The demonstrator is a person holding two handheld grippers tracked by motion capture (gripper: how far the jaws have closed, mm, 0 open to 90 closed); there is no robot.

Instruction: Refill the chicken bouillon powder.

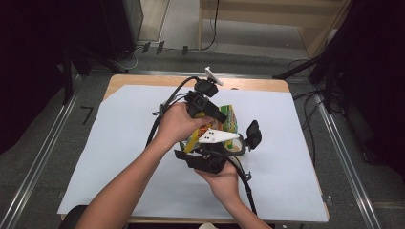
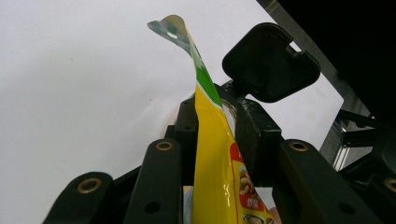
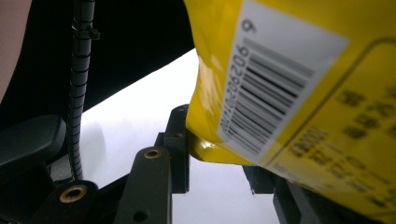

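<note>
Pinching a glossy yellow-and-green snack packet (image 1: 228, 120) between them, both tools are holding it above the white-covered table (image 1: 119, 143). The left tool (image 2: 215, 140) is clamping its thin edge; the right tool (image 3: 215, 154) is gripping its barcoded corner.

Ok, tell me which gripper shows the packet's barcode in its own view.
The right gripper: its view shows the yellow snack packet with its barcode label; the left gripper sees the packet edge-on.

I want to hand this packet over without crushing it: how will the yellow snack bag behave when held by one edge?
The bag is probably floppy: in the left gripper view its thin top bends sideways above the left tool. Its glossy film may slip, so a seam grip seems safest. It looks light; the right tool holds it by one corner above the table.
</note>
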